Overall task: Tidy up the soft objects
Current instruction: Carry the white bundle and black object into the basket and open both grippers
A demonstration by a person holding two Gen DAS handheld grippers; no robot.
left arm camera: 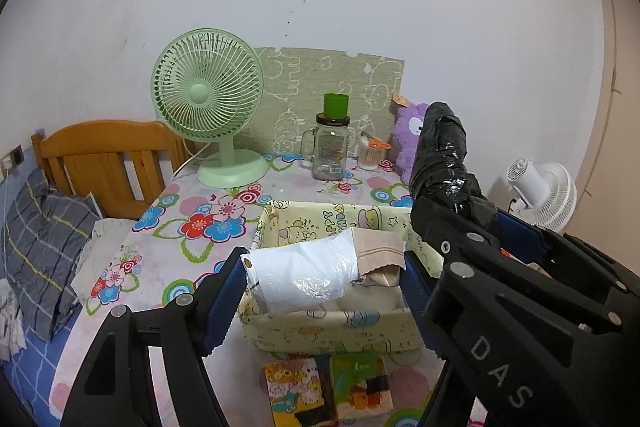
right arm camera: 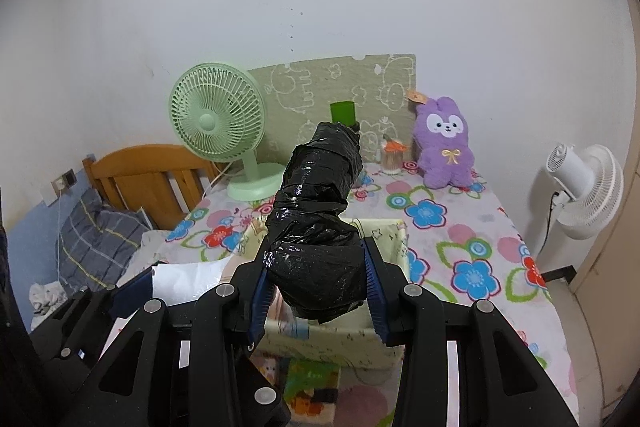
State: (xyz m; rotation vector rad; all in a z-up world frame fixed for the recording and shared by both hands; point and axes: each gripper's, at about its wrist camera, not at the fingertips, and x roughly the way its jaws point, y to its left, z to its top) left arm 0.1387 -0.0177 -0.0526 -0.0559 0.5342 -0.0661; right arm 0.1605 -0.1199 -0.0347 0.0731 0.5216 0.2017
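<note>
Two small picture books (left arm camera: 326, 391) with cartoon animals lie nearest in the left wrist view, flat on the flowery tablecloth (left arm camera: 168, 251); just behind them stands the pale yellow cloth box with cartoon prints (left arm camera: 320, 331); the left gripper (left arm camera: 324, 279) holds a soft white bundle in clear plastic (left arm camera: 304, 275) between its blue pads, right over the box; a beige folded cloth (left arm camera: 380, 247) pokes out on the right end of the bundle; the other claw crosses in on the right with a long black shiny plastic bundle (left arm camera: 440, 151); far back stand a green round table fan (left arm camera: 208, 95), a clear glass jar with a green cup on top (left arm camera: 330, 151) and a purple plush bunny (left arm camera: 408, 135); a wooden bed head (left arm camera: 104, 155) and a grey checked pillow (left arm camera: 44, 243) are on the left.

Black arms of the right gripper (right arm camera: 316, 287) fill the near part of the right wrist view; its claw is squeezed narrow on the near end of the black bundle, which sticks up and away, over the yellow box; the purple bunny sits far right on the table, next to a small cup of sticks (right arm camera: 392, 157); a white standing fan (right arm camera: 584, 187) is off the table on the right.
</note>
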